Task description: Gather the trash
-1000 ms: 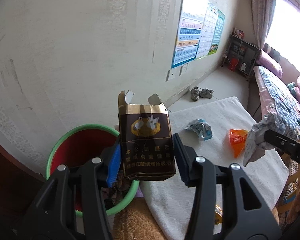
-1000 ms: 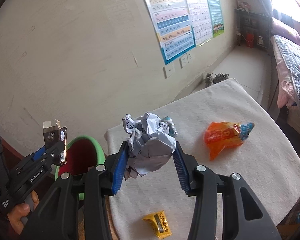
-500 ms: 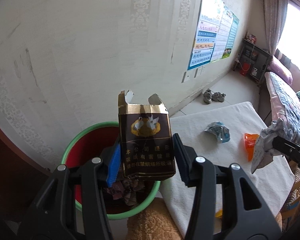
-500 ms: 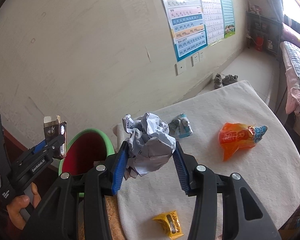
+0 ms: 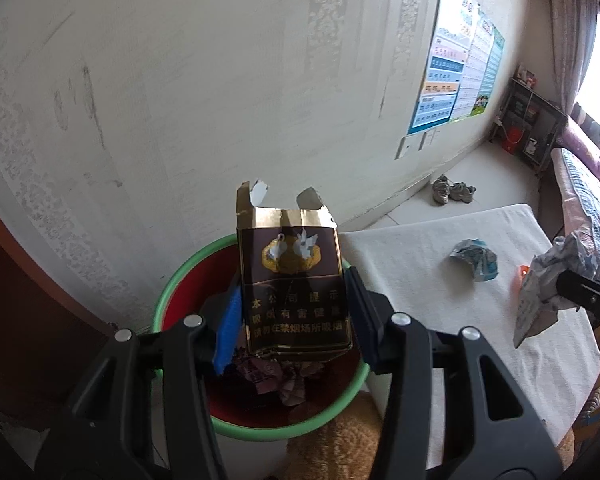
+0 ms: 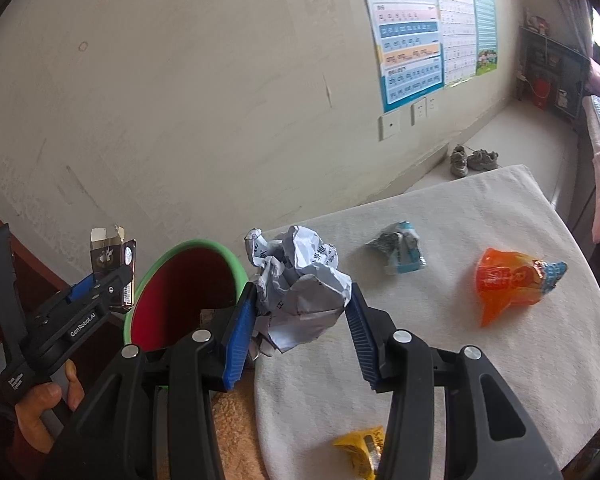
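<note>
While both loads hung in the air, the left tongs [image 5: 294,316] were pinching a torn brown cigarette pack [image 5: 294,276] upright between their pads, and the right tongs [image 6: 300,320] were clamped on a crumpled ball of printed paper [image 6: 298,284]. Below the pack sat the bin [image 5: 180,276], red inside with a green rim, standing against the wall beside the table [image 6: 460,360] and already holding scraps. The pack appeared to be above the bin's mouth; the paper ball seemed nearer the rim, over the table's corner. On the white cloth lay more trash: a blue-and-white wrapper [image 6: 400,246], an orange snack bag [image 6: 508,284] and a small yellow packet [image 6: 360,452] near the edge. I took this for the delivery step. Next, the left tongs would need to spread over the opening, and the right tongs to come fully across the rim before letting go.
</note>
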